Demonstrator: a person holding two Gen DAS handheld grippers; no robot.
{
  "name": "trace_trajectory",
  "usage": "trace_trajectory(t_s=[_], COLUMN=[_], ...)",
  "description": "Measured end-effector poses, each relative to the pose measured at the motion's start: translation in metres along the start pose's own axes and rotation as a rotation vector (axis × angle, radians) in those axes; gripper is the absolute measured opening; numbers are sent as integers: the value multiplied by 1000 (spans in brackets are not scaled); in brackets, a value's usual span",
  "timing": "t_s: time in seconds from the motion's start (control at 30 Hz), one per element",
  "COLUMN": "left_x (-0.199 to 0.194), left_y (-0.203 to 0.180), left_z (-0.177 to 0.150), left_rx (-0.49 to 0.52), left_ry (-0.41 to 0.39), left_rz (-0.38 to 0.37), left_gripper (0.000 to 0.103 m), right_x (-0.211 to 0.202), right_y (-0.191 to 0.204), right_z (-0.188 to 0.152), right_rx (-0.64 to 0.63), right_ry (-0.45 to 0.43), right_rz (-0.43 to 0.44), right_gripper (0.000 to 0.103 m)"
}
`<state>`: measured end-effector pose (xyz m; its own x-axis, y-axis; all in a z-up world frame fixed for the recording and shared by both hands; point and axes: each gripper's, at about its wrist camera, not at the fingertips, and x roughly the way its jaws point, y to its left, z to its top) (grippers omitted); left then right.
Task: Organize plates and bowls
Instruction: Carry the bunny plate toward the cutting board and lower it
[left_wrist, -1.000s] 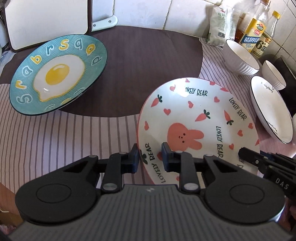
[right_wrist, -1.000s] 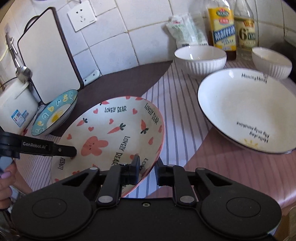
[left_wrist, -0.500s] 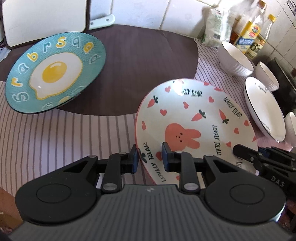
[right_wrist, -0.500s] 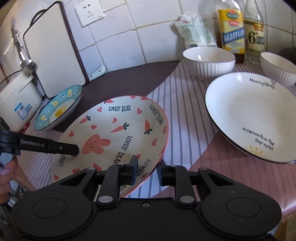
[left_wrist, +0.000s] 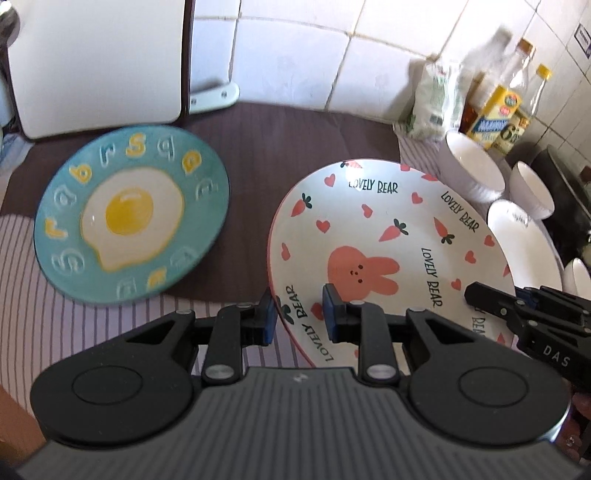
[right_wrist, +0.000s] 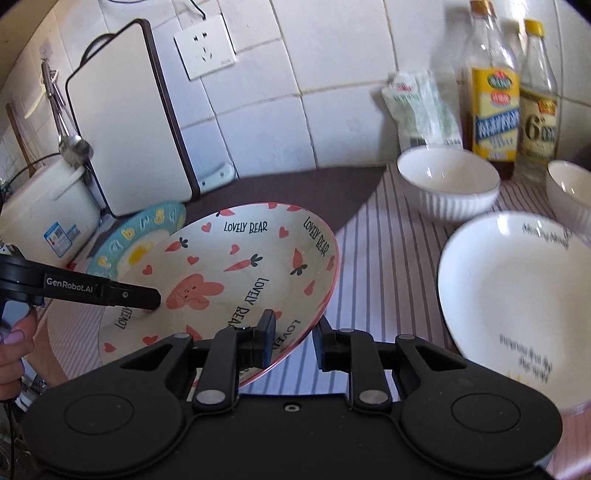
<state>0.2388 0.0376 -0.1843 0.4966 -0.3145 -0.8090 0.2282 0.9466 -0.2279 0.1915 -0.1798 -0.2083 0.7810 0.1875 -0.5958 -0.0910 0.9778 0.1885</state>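
The rabbit plate (left_wrist: 388, 251) is clamped at opposite rims by the 2 grippers and held tilted above the striped cloth (right_wrist: 388, 258): the left gripper (left_wrist: 298, 318) and the right gripper (right_wrist: 293, 341) are each closed on its edge. The egg plate (left_wrist: 129, 214) is seen beside it, the white plate (right_wrist: 517, 295) and 2 ribbed bowls (right_wrist: 448, 184) further right.

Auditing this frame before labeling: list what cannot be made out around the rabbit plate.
- Rabbit plate: near rim hidden by the left gripper in the left wrist view.
- Egg plate: mostly covered by the rabbit plate in the right wrist view.
- White plate: lettering blurred, right edge cut off in the right wrist view.
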Motion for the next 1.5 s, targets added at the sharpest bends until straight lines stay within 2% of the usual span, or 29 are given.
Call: trace_trajectory(t_s=[0.33,0.6,0.77,0.93,1.13,1.3,1.5], left_x=[9,36,50,75,104,113,121], left_y=[7,19,13,17,17,14,16], left_z=[67,102,109,115,121,121,119], left_rx=[50,58,95,91,102,113,63], left_ry=[-74,-46,-38,-2,76,83,111], left_rz=[20,-1,9,2,0,5,-20], left_gripper=[24,24,24,24,24,24,24], right_x=[30,61,72,88,109,117,123], right_y=[-2,-8,-16,-23,-33,-39,-39], right_z=[52,76,78,77,70,71,77], right_rx=[-13,-19,23,43,91,108,64], right_ry=[-97,-110,-111,-92,-52,-39,-48], right_rz=[7,-8,-18,-37,-73,-77,-119], right_gripper=[26,26,26,26,26,26,26])
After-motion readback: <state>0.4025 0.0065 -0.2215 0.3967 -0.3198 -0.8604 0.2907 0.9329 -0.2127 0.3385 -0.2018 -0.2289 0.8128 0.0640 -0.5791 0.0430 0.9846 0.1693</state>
